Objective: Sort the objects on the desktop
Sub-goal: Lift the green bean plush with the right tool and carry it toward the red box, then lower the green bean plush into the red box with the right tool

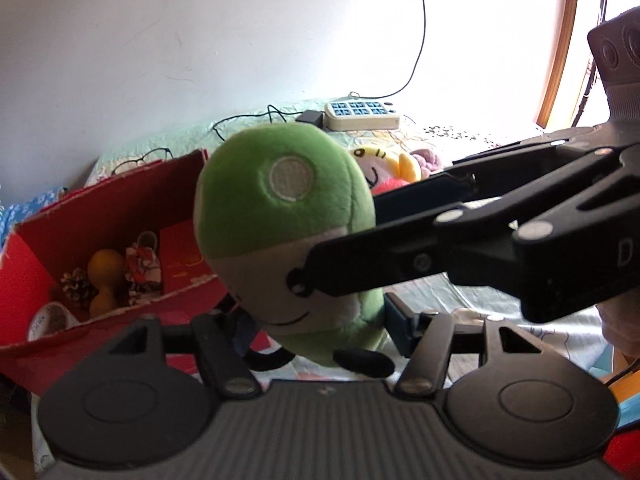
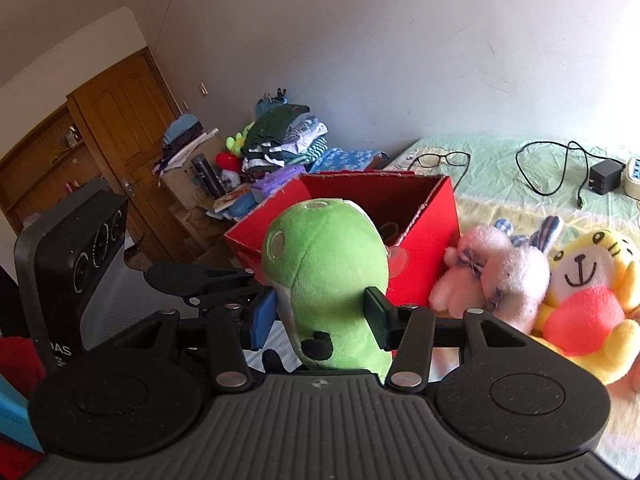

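A green plush toy point(image 1: 276, 208) with a grey face hangs in the air, held by both grippers. My left gripper point(image 1: 320, 320) is shut on its lower body, the blue pad point(image 1: 400, 320) pressing its side. My right gripper point(image 1: 348, 236) comes in from the right and clamps the toy's face. In the right wrist view the right gripper point(image 2: 320, 318) squeezes the green plush toy point(image 2: 324, 264) between a blue and a black pad, and the left gripper point(image 2: 256, 286) reaches it from the left. An open red box point(image 1: 100, 208) stands just behind, with a pine cone point(image 1: 76, 284) and small items inside.
A pink bunny plush point(image 2: 504, 272) and a yellow tiger plush point(image 2: 588, 292) lie right of the red box point(image 2: 432, 248). Glasses point(image 2: 440, 159), a charger with its cable point(image 2: 604, 176) and a power strip point(image 1: 362, 114) lie on the green sheet. Folded clothes point(image 2: 288, 136) are piled behind.
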A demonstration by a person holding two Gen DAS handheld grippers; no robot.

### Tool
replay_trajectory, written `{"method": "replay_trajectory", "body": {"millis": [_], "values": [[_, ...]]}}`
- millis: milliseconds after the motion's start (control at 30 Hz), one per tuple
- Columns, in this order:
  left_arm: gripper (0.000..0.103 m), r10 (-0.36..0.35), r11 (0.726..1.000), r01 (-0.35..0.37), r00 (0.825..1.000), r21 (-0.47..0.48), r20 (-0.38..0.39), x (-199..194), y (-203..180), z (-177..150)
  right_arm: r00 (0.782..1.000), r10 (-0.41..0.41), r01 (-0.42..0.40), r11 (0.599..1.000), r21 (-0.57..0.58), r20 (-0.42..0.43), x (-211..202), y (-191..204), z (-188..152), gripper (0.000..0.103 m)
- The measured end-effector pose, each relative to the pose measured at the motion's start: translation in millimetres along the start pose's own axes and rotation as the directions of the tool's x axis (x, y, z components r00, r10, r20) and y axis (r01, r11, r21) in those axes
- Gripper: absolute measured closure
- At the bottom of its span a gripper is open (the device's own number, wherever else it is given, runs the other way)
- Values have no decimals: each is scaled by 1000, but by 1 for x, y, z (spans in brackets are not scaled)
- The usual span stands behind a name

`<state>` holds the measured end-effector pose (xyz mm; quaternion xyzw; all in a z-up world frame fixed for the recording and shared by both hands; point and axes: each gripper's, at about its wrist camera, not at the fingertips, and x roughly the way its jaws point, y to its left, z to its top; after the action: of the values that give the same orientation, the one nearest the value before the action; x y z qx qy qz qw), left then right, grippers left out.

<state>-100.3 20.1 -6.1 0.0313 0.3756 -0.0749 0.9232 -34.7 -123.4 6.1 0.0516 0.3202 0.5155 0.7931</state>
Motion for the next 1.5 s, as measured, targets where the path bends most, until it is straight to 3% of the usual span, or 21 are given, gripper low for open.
{"method": "replay_trajectory", "body": {"millis": [267, 533, 733, 967, 1233, 1433, 1500], "values": [[40, 87, 996, -86, 995, -34, 43, -20, 47, 23, 991, 120, -122, 991, 57, 52, 34, -1, 33, 51], [40, 151, 988, -152, 987, 9, 57, -24, 122, 40, 988, 107, -124, 981, 152, 114, 99, 16, 60, 51], [40, 154, 988, -154, 988, -24, -29, -6, 191, 35, 990, 96, -122, 947, 296, 104, 172, 14, 68, 52], [40, 185, 983, -184, 974, 15, -130, 20, 229, 10, 991, 81, -120, 885, 449, 104, 228, 8, 55, 53], [39, 154, 987, -161, 964, -14, -215, 31, 260, -7, 998, 40, -57, 827, 560, 42, 256, 5, 43, 53], [35, 159, 984, -173, 961, -45, -227, 25, 262, -19, 996, 85, -51, 778, 626, -25, 264, -5, 37, 54], [35, 164, 982, -180, 962, -54, -219, 20, 262, -18, 997, 72, -35, 782, 622, -34, 265, -5, 34, 55]]}}
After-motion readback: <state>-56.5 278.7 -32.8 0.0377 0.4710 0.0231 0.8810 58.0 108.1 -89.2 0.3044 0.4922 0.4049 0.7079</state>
